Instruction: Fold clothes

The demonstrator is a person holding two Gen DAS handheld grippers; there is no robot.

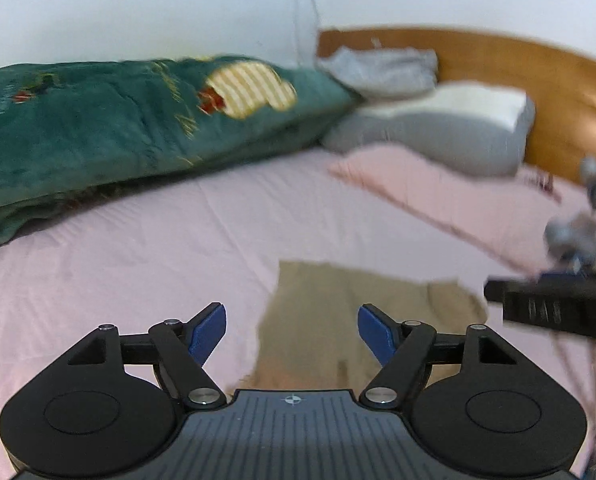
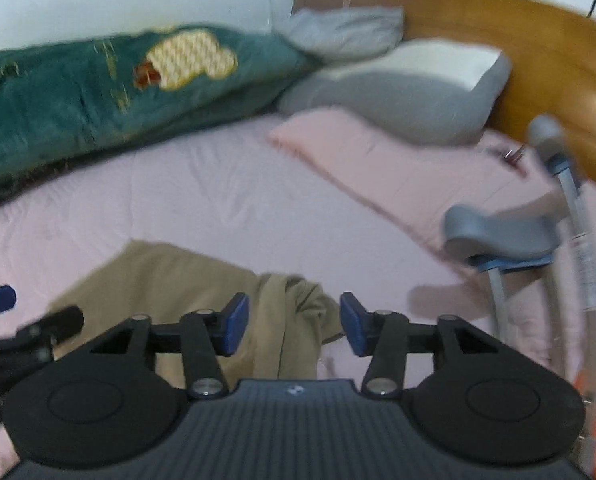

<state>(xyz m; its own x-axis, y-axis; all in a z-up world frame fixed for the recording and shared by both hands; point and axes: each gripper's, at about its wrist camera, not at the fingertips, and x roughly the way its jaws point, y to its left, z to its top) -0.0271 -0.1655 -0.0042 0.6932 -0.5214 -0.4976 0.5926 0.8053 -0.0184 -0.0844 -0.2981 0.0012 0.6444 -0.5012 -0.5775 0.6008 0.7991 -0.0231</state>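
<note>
Bed: we see a pink sheet (image 1: 157,248) spread smooth over the mattress, with faint creases running across it.
Headboard: a curved wooden headboard (image 1: 538,76) closes the far end of the bed, and a white wall (image 1: 137,12) rises behind it.
Far edge of the bed: we find a dark green quilt (image 1: 97,128) with a striped yellow patch lying along the left side.
Head of the bed: a grey and white pillow (image 1: 438,128) lies on a flat pink pillow (image 1: 438,192), with a smaller grey bundle (image 1: 382,70) behind them against the headboard.
Right edge of the bed: grey crutches (image 2: 510,236) lean there, their handle over the sheet.
Garment: we see the tan garment (image 2: 185,276) lying on the sheet near the bed's near edge, flat on its left part and bunched at its right end.
Left gripper (image 1: 291,330): its jaws stand apart above the tan cloth and grasp nothing.
Right gripper (image 2: 293,322): its jaws are apart over the bunched end, the pads clear of the cloth.
</note>
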